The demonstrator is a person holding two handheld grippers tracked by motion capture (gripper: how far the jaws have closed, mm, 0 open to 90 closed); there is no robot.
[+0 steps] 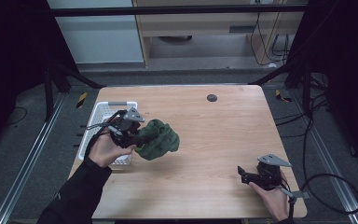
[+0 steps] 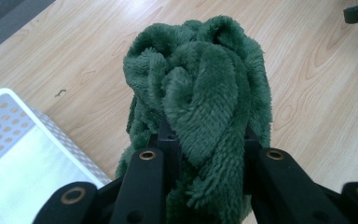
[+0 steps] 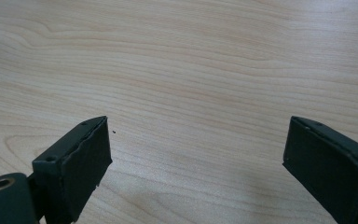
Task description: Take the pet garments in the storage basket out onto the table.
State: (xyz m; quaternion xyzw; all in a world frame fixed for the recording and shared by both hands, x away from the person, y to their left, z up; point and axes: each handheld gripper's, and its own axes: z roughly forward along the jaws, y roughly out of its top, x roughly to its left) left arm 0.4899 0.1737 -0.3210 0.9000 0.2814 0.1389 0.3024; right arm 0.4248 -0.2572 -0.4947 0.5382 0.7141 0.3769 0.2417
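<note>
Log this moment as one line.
left gripper: shut on green towel, bunched | white basket: beside it | right gripper: open, over wooden table

The high view looks forward and down from above the person's side, taking in the whole bench (image 1: 223, 135) and the floor beyond. The left gripper view rides close behind its own tongs (image 2: 205, 154), facing across the boards; it shares the green cloth (image 2: 200, 98) and white basket (image 2: 9, 126) with the high view. The right gripper view looks steeply down, very near bare wood.
</note>
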